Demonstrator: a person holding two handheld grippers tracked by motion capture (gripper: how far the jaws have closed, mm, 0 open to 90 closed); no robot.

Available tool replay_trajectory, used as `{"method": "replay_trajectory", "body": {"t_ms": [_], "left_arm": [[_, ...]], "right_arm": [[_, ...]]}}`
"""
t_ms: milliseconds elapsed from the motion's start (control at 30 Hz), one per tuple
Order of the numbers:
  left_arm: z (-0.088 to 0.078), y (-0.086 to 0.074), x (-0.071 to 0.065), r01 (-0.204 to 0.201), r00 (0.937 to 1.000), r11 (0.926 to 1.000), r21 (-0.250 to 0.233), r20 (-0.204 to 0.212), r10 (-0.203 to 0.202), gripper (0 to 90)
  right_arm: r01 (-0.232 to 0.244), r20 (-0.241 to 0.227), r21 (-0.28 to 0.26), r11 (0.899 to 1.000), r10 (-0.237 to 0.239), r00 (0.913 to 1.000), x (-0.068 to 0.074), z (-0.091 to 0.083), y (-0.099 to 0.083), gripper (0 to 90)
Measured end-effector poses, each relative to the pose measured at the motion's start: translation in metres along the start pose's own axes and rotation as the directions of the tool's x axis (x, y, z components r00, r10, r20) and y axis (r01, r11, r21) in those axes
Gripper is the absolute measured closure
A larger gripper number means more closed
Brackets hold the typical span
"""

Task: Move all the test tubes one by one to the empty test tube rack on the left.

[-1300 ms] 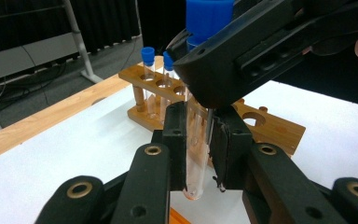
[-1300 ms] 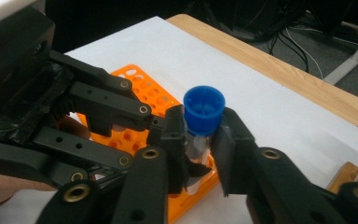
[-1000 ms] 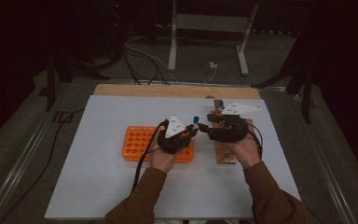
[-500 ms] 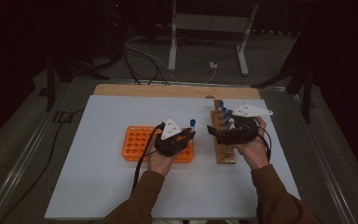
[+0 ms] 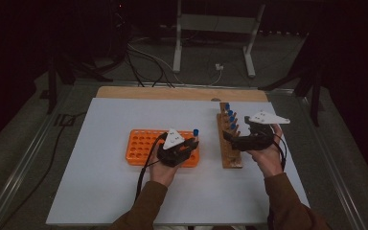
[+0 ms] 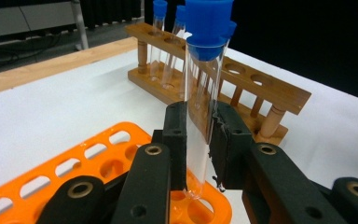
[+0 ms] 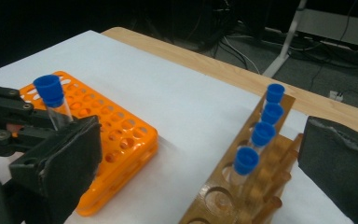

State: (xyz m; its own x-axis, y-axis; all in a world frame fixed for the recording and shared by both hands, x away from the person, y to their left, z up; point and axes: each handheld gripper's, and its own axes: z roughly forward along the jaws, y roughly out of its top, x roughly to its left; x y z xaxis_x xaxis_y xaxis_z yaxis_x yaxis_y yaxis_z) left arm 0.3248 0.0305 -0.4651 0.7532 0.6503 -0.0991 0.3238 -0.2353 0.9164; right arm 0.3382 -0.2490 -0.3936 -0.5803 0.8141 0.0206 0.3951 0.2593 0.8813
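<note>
The white table top (image 5: 124,191) has much free surface in front of the orange rack (image 5: 146,146) and to its left, up to the table edges. Between the orange rack and the wooden rack (image 5: 230,155) there is only a narrow white strip.

I count two racks and five test tubes with blue caps. Four tubes (image 7: 254,144) stand in a row in the wooden rack, at its far end from the person; its near holes are free.

The left gripper (image 6: 198,140) is above the right end of the orange rack. Its jaws are closed on the fifth test tube (image 6: 204,84), which stands upright between the pads, its bottom just over the rack holes.

The right gripper (image 5: 237,139) is beside the wooden rack, on the side away from the orange rack. Its jaws have just been opening and now stand fully wide, with nothing between them.
</note>
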Motion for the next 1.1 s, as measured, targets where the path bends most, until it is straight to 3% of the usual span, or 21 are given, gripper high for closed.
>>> {"method": "replay_trajectory", "body": {"t_ms": [533,800,1100], "left_arm": [[0.003,-0.02,-0.003,0.015,0.9999,0.9993,0.034,-0.002,-0.015,78.3],[0.009,-0.028,-0.005,0.001,0.9999,0.9972,0.074,-0.011,0.0,78.4],[0.009,-0.031,-0.007,-0.011,0.9998,0.9961,0.088,-0.014,0.013,78.4]], "right_arm": [[-0.023,0.012,-0.007,1.0,0.023,0.9997,-0.008,-0.008,-0.016,0.0],[-0.034,0.008,-0.007,0.999,0.034,0.9994,-0.01,-0.011,-0.024,0.0],[-0.037,0.001,-0.001,0.999,0.037,0.9993,-0.011,-0.009,-0.032,0.0]]}}
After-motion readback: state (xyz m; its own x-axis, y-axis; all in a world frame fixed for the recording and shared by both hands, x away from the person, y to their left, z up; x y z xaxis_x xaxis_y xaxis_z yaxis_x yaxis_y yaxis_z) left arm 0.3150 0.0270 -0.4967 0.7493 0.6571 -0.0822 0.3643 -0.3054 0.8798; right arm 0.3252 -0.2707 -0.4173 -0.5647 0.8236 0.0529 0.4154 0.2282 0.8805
